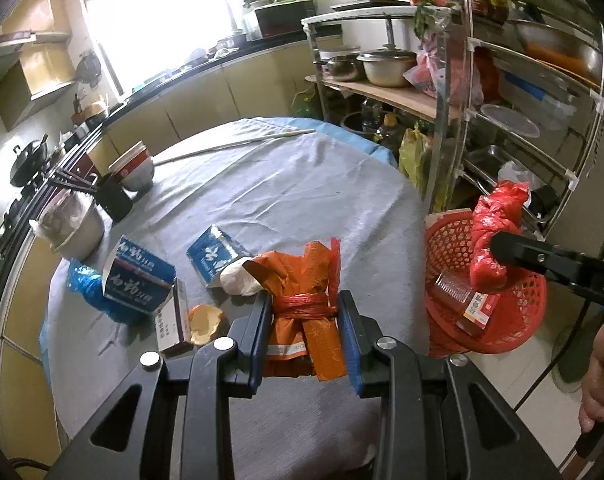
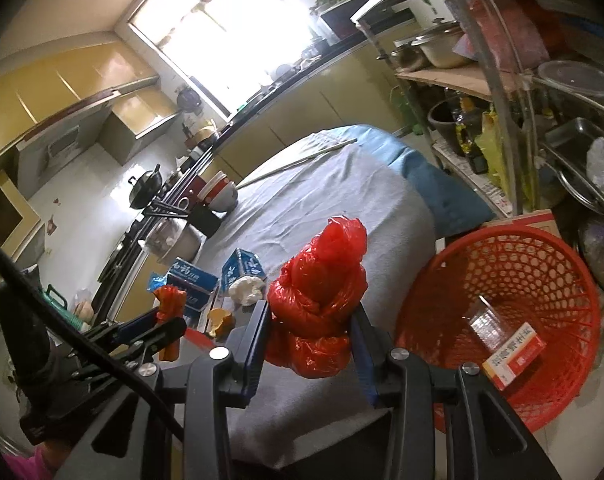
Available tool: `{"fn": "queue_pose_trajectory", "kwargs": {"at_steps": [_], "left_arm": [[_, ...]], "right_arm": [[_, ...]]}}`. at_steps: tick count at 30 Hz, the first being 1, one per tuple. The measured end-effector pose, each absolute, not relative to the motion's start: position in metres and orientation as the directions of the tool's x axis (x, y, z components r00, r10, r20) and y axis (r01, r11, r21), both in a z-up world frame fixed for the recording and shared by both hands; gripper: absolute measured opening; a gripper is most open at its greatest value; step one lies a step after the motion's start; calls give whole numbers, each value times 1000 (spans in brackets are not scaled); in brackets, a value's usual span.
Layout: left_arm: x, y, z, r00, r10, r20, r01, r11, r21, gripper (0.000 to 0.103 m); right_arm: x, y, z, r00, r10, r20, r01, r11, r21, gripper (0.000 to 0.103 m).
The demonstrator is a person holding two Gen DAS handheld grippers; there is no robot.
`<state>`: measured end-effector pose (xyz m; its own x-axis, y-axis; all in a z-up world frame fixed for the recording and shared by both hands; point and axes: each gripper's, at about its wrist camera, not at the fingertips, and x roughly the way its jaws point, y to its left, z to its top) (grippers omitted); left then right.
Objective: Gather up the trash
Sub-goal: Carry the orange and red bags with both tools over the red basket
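Two bundles [image 1: 306,308] [image 2: 318,312] — both between jaws

Upper right: a metal rack [image 1: 542,92] holding steel pots [image 1: 386,66]; at left, stacked bowls [image 1: 135,164] and a wok [image 1: 29,160].

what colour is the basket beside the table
Red, an openwork plastic basket; the right wrist view shows it best.

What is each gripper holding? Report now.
Left gripper: shut on the orange folded wrapper bundle tied with red plastic.
Right gripper: shut on the knotted red plastic bag.
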<state>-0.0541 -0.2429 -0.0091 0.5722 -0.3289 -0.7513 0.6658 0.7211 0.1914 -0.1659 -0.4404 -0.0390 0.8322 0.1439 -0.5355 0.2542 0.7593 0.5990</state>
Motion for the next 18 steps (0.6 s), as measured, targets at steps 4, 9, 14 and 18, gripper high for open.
{"fn": "queue_pose_trajectory", "kwargs": {"at_steps": [4,9,14,18], "left_arm": [[-60,-254,-10,571,-338,-748,682,703,202,34],[-67,-267,-13,567,-352,-745,702,679,214,34],[-73,-280,-15,564,-366,-741,721,656,224,34],[-76,-289,-15,560,-375,-739,732,641,229,34]], "right_arm": [[-175,-446,-37,837,124,-533,268,756,598,42],[-189,-457,-37,842,96,-530,293,744,601,42],[-202,-467,-38,844,72,-531,319,730,605,41],[-211,-472,-40,843,56,-535,335,723,605,41]]}}
